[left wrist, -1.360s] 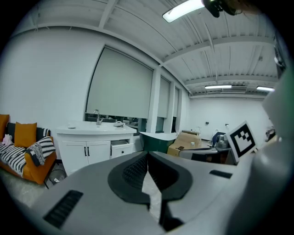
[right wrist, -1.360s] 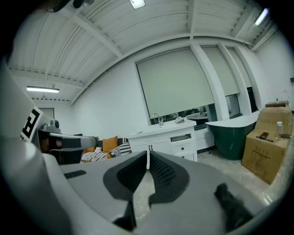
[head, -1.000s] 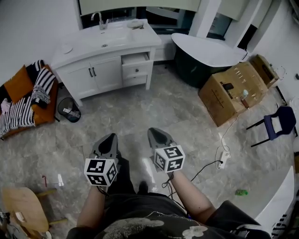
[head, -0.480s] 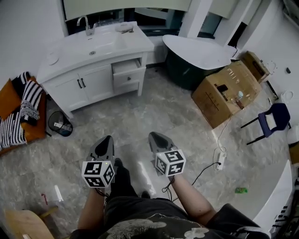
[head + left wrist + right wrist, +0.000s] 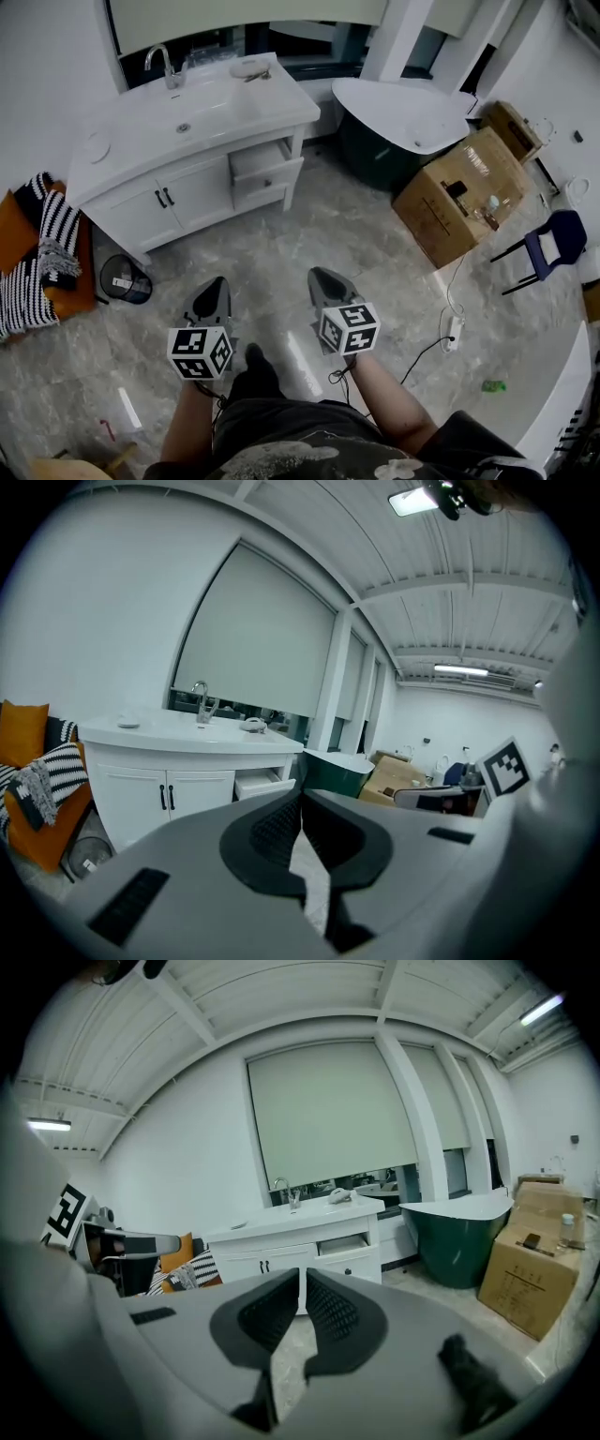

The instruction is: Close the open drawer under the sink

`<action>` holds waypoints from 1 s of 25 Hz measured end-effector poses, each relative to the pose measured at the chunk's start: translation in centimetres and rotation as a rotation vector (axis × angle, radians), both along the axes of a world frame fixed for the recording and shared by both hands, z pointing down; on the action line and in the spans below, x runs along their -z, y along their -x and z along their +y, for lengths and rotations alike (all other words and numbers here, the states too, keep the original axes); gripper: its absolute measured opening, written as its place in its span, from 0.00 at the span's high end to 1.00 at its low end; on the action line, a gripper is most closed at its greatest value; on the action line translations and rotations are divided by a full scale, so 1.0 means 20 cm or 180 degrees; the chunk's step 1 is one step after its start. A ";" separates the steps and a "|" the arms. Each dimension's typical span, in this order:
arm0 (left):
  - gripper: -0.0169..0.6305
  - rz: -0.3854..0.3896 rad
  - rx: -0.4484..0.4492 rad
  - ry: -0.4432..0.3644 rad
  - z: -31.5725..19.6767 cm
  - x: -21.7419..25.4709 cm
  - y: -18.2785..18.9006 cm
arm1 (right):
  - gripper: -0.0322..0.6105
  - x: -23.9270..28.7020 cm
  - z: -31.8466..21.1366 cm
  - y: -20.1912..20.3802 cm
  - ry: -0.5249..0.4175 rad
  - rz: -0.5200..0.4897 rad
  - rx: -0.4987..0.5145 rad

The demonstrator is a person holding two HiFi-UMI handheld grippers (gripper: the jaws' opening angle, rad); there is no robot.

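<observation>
A white vanity (image 5: 141,202) with a sink (image 5: 202,103) stands against the far wall. Its top right drawer (image 5: 267,161) is pulled out a little; the same drawer (image 5: 262,781) shows in the left gripper view, and the drawer (image 5: 345,1244) shows in the right gripper view. My left gripper (image 5: 213,286) and right gripper (image 5: 323,276) hover side by side over the marble floor, well short of the vanity. Both are shut with nothing between the jaws. The left gripper (image 5: 301,794) and right gripper (image 5: 302,1273) point toward the vanity.
A dark green bathtub (image 5: 403,117) stands right of the vanity, with a cardboard box (image 5: 464,192) beside it. A black bin (image 5: 124,278) and an orange seat with striped cushions (image 5: 42,253) sit at the left. A blue chair (image 5: 553,248) and a power strip (image 5: 456,330) lie at the right.
The vanity, tub and box have grown nearer and shifted in the head view as both grippers travelled forward across the floor toward the vanity. The jaws stayed shut.
</observation>
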State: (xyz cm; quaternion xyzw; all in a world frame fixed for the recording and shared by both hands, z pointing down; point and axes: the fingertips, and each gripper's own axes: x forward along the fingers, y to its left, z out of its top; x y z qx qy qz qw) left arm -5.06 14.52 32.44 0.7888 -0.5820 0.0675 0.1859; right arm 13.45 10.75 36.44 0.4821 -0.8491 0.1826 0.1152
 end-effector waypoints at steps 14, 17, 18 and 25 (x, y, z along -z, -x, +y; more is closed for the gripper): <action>0.95 0.0100 -0.0345 0.0186 -0.46 -0.12 0.27 | 0.89 -0.05 -0.44 0.29 -0.0025 0.0177 -0.0217; 0.95 0.0130 -0.0387 0.0199 -0.54 -0.14 0.32 | 0.89 -0.08 -0.50 0.32 0.0000 0.0203 -0.0278; 0.95 0.0134 -0.0401 0.0206 -0.56 -0.15 0.32 | 0.89 -0.09 -0.52 0.32 0.0015 0.0209 -0.0312; 0.95 0.0093 -0.0465 0.0297 -0.70 -0.26 0.31 | 0.89 -0.20 -0.65 0.33 0.0103 0.0240 -0.0333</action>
